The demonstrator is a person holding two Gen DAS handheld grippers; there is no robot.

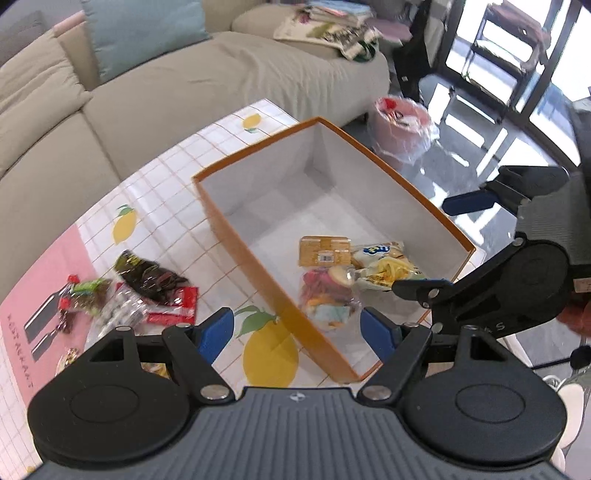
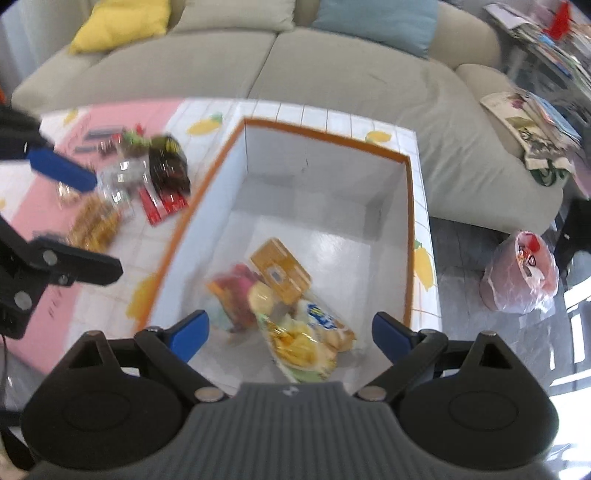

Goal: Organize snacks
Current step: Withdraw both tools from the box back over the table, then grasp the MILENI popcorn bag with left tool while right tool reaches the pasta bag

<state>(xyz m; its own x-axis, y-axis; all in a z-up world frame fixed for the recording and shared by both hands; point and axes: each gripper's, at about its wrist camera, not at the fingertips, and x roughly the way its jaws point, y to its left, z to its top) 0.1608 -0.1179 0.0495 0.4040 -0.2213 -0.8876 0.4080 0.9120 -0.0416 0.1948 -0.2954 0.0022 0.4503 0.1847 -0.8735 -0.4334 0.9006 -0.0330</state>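
Observation:
An orange box with white inside stands on the table; it also shows in the right wrist view. Inside lie an orange cracker pack, a yellow chip bag and a clear bag of colourful candy; the right wrist view shows the same cracker pack and chip bag. Loose snacks lie on the table left of the box, also in the right wrist view. My left gripper is open and empty over the box's near corner. My right gripper is open and empty above the box.
The table has a white lemon-print cloth and a pink mat. A beige sofa stands behind it. A pink bin with a plastic liner stands on the floor to the right. Papers lie on the sofa's end.

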